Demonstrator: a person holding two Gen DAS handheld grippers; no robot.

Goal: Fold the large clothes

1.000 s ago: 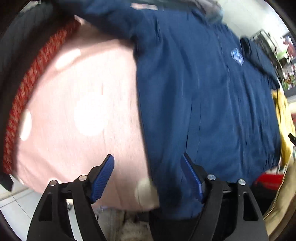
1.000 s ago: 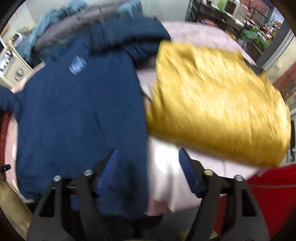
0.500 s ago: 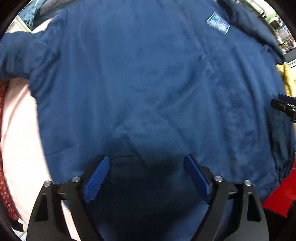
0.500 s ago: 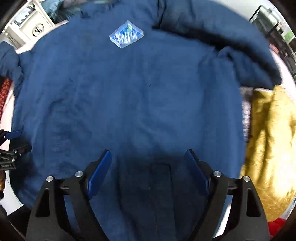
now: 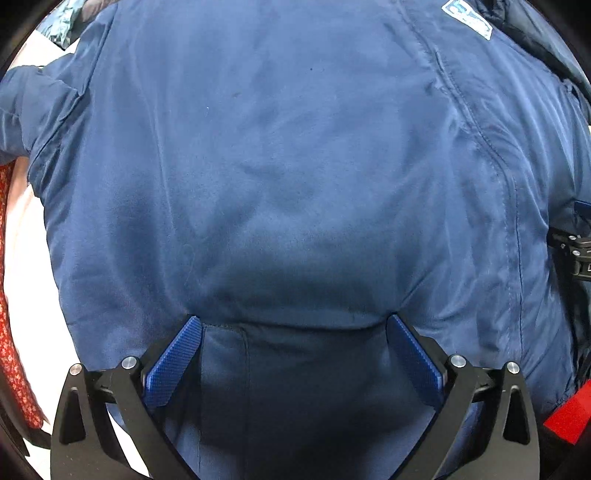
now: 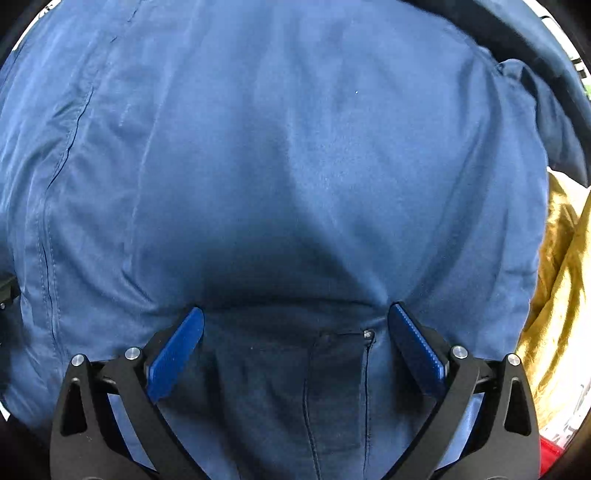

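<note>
A large navy blue jacket [image 5: 295, 166] lies spread flat and fills both wrist views [image 6: 295, 147]. A pale blue chest patch [image 5: 467, 18] shows at the top right of the left wrist view. My left gripper [image 5: 293, 323] points down at the jacket's lower hem area, its jaws opening wide, with its blue pads pressing into the cloth on either side of a raised fold. My right gripper [image 6: 295, 314] does the same over a pocket with a small snap [image 6: 367, 334], its jaws opening. Neither grips the cloth.
A mustard yellow garment [image 6: 561, 295] lies right of the jacket. Pink bedding [image 5: 26, 258] and a red patterned strip [image 5: 11, 350] show at the left edge. The other gripper's black body [image 5: 576, 254] pokes in at the right. A red object [image 5: 569, 417] sits at lower right.
Both grippers have swung in over the jacket and sunk close to it, so the blue cloth now fills each view. Their jaws stand wider apart than before.
</note>
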